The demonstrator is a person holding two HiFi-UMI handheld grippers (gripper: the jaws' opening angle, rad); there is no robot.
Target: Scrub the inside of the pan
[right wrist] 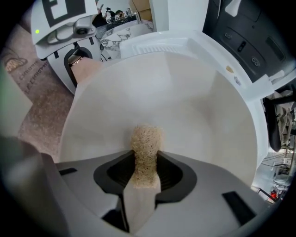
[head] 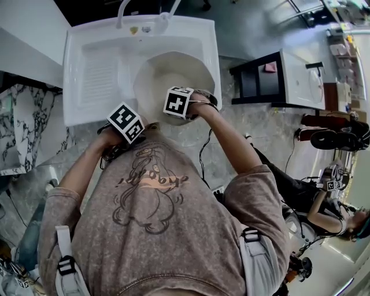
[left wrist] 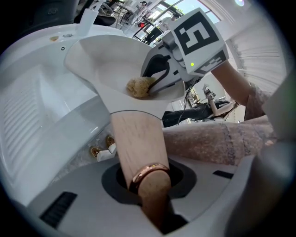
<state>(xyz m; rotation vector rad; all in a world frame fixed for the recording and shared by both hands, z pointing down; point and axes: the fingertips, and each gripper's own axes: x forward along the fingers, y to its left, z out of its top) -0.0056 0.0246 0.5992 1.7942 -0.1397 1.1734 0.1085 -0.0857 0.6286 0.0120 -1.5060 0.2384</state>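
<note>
The left gripper (left wrist: 149,187) has its jaws shut tight on the pan's handle (left wrist: 135,139), a pale wooden shaft with a copper-coloured ring (left wrist: 149,171) lying right at the jaw opening. The handle runs up from the jaws to the pan (left wrist: 104,60), which is held tilted so that its cream-white inside faces the other gripper.

The right gripper (right wrist: 144,173) is closed on a tan, coarse scrubbing sponge (right wrist: 146,146). The jaws pinch its lower part and its rounded end sticks out in front. That end rests against the inner surface of the pan, low on the wall near the rim closest to this gripper. In the left gripper view the sponge shows as a small tan lump touching the pan's inside just under the right gripper's tips.

From the head view, the pan sits over the right part of a white sink (head: 95,69), with a ribbed drainboard (head: 99,75) to its left and the faucet (head: 122,11) at the sink's far edge.
</note>
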